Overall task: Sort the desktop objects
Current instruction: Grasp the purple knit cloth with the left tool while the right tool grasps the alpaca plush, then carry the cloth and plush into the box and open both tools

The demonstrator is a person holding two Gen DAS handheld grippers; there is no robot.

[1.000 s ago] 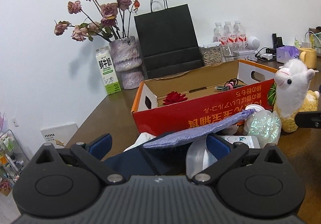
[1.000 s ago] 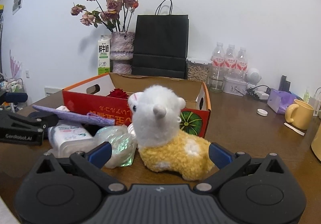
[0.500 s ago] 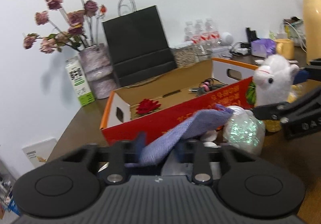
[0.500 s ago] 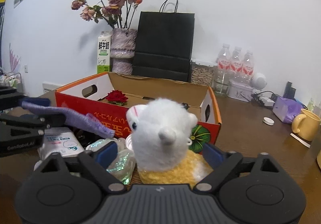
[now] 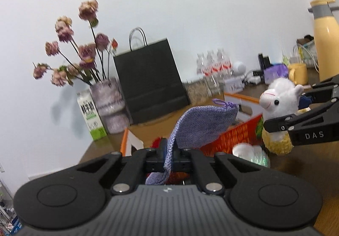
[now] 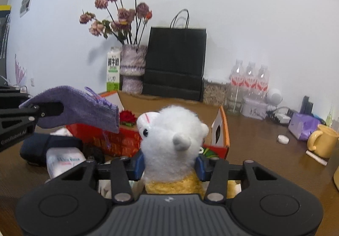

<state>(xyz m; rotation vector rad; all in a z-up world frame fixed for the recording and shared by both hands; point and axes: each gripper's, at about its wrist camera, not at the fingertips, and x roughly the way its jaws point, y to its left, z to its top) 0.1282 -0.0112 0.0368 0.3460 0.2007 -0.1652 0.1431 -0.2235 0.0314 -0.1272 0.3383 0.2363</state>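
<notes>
Left wrist view: the left gripper has its fingers clenched on a purple knit pouch, lifted over the orange box. The right gripper grasps the plush alpaca above the counter. Best to carry each fully past the box rim before letting go.

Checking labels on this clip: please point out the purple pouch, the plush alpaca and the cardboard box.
purple pouch [image 5: 203, 122]: left wrist view, middle of the knitted body.
plush alpaca [image 6: 169, 145]: right wrist view, white head.
cardboard box [image 6: 220, 130]: right wrist view, right end wall by the handle hole.
</notes>
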